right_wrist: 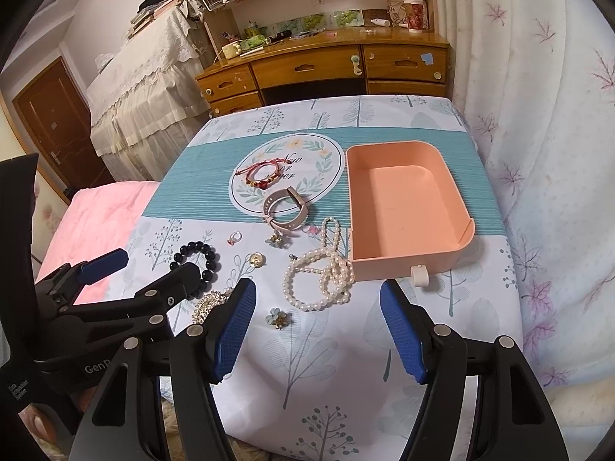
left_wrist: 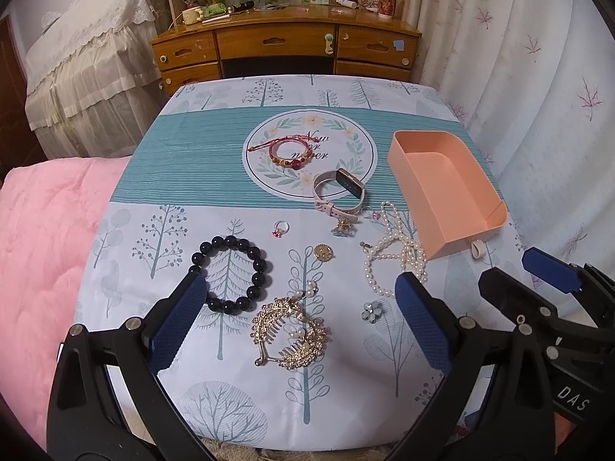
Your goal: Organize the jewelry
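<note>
Jewelry lies on the tree-print tablecloth (left_wrist: 127, 253): a black bead bracelet (left_wrist: 232, 272), a gold comb hairpiece (left_wrist: 290, 332), a pearl necklace (left_wrist: 398, 259), a red cord bracelet (left_wrist: 290, 151), a pink smartwatch (left_wrist: 338, 190), a small ring (left_wrist: 280, 227), a gold brooch (left_wrist: 322, 252) and a flower earring (left_wrist: 372, 311). An empty peach tray (right_wrist: 457, 207) stands at the right. My left gripper (left_wrist: 303, 299) is open over the gold comb. My right gripper (right_wrist: 317, 299) is open just in front of the pearl necklace (right_wrist: 319, 274).
A pink quilt (left_wrist: 42, 253) lies left of the table. A wooden desk (left_wrist: 284, 44) with clutter stands behind it. White curtains (right_wrist: 546, 123) hang at the right. A flower charm (left_wrist: 343, 227) lies beside the watch strap.
</note>
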Motion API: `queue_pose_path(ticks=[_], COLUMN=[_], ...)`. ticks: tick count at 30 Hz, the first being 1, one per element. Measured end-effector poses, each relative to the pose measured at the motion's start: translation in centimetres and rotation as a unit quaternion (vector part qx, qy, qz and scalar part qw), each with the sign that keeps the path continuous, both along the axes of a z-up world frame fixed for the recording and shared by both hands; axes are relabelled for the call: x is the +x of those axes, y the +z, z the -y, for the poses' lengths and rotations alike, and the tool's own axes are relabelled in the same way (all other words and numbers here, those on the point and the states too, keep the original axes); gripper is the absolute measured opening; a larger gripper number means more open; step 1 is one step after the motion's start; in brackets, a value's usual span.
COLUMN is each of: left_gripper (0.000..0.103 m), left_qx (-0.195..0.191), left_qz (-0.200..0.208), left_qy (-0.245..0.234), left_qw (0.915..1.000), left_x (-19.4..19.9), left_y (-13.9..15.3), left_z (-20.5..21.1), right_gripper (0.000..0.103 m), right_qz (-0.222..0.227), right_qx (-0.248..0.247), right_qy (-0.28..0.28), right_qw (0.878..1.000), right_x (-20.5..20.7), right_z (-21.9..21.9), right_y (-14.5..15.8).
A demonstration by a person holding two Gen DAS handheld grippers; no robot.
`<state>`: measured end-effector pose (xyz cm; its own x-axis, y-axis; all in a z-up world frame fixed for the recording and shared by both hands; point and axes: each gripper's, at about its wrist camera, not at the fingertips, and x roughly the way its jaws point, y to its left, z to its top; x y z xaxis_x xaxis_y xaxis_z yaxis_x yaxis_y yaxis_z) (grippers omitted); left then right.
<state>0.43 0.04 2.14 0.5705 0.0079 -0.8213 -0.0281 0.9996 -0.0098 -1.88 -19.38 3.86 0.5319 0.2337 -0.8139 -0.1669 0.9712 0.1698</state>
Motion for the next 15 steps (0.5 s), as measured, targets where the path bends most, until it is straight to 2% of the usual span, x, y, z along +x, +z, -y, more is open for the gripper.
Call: queue_pose_path(ticks=[15], left_gripper=[0.098], left_qx=[-0.009], left_qz=[-0.007], left_qy=[0.006], left_qw=[0.9999], left_x=[-0.4], left_y=[-0.2], left_z=[-1.2], right_gripper=[0.068], right_qz=[-0.016], right_qx=[0.010], right_qy=[0.008], right_qw=[1.000], right_x=[0.0], right_z=[-0.7], right_y=[-0.8])
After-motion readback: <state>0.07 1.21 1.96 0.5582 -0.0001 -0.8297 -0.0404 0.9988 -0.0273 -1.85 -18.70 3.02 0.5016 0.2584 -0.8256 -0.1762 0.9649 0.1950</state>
